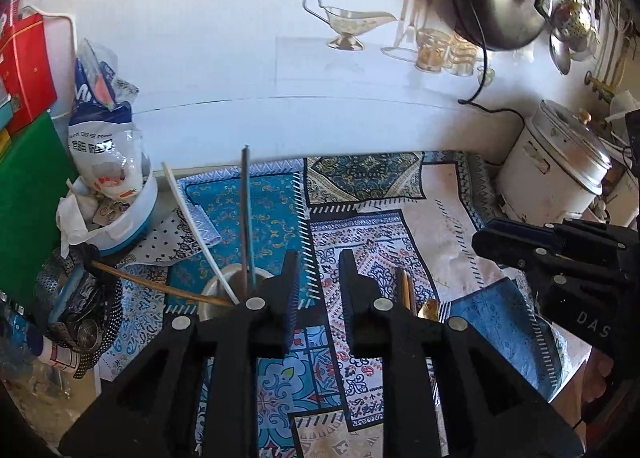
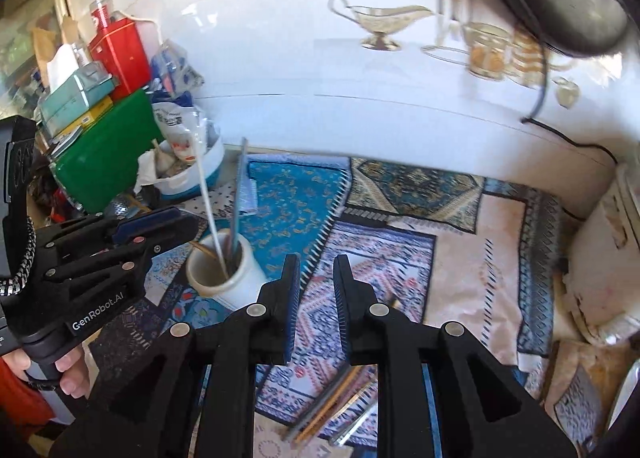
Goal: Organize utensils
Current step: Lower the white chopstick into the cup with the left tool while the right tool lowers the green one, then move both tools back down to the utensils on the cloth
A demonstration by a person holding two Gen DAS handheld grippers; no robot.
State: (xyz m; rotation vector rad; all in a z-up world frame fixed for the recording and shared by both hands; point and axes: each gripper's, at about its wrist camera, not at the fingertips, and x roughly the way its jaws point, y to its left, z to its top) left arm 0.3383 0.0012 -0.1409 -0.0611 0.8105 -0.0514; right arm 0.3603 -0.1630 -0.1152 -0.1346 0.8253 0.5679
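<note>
The loose utensils [image 2: 340,402] lie in a rough bundle on the patterned cloth [image 2: 460,258], directly below the right gripper [image 2: 316,282] and partly hidden by its frame; they appear to include wooden sticks, probably chopsticks, and at least one flat metal piece, though blur prevents a firm count. From the left wrist view, two slim stick ends and a gold spoon bowl [image 1: 428,308] show just beside the left gripper [image 1: 318,278]. The white holder cup [image 2: 224,274] stands upright on the cloth to the left of these, already containing a white stick [image 2: 208,193], a grey metal rod [image 2: 238,193] and a brown stick. Both grippers hold nothing: each pair of jaws stands slightly apart, with only cloth visible in the gap. Handling judgement: the pieces are light, thin and rigid, and the metal ones are likely slippery. Since they lie flat on soft fabric, a fingertip should slide under or pinch across one shaft near mid-length (a grip near an end would let it swing). Take one item at a time. The cup looks narrow and could tip, so steady it with the other gripper.
</note>
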